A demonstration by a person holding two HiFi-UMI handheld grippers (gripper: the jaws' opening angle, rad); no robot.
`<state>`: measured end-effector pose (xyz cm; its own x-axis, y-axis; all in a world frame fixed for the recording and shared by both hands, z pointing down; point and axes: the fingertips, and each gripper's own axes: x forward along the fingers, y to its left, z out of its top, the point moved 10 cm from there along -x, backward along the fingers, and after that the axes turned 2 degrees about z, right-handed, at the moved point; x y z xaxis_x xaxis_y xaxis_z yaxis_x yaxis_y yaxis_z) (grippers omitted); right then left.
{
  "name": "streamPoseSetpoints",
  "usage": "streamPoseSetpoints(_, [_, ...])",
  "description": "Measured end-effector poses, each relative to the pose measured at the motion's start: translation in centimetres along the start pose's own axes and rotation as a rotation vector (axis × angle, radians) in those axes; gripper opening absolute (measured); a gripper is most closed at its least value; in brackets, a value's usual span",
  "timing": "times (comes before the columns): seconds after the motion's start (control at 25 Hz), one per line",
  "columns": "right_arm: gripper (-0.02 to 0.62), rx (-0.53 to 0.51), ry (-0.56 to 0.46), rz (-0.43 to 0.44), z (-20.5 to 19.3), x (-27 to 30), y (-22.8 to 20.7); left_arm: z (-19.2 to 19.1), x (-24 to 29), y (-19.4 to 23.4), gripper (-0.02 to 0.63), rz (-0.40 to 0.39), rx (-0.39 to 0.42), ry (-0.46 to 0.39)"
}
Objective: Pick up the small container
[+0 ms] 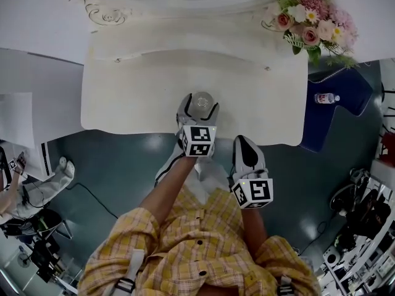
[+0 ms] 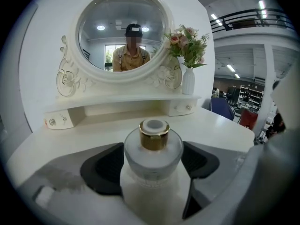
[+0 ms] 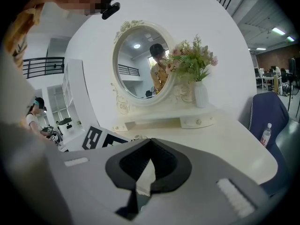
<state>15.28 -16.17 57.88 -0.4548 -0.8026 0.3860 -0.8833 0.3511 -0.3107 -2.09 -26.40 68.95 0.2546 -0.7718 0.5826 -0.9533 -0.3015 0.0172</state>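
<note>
Our left gripper (image 1: 199,105) stands open around the small container (image 2: 153,149) on the white table (image 1: 136,97), our right gripper (image 3: 150,146) closed, empty.

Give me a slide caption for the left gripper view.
Open left gripper straddles a gold-collared frosted container on the white vanity.

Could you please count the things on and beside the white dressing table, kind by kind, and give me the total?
small container: 1
vase of flowers: 1
oval mirror: 1
water bottle: 1
Total: 4
</note>
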Motion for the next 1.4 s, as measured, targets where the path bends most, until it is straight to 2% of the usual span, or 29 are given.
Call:
streamPoseSetpoints(0.48, [-0.002, 0.022, 0.01, -0.017, -0.2, 0.0, -0.9, -0.8, 2.2, 0.0, 0.377, 0.04, -0.032, 0.038])
streamPoseSetpoints(0.84, [-0.002, 0.003, 0.041, -0.017, -1.0, -0.1, -0.7, -0.9, 2.6, -0.2, 0.363, 0.068, 0.007, 0.049])
streamPoseSetpoints(1.24, [-0.002, 0.023, 0.032, -0.026, -0.5, -0.4, -1.2, -1.0, 2.4, 0.0, 0.347, 0.051, 0.014, 0.054])
streamPoseSetpoints(1.4, [-0.002, 0.026, 0.011, -0.024, 0.1, -0.5, -1.3, -1.0, 1.9, 0.3, 0.347, 0.042, -0.011, 0.059])
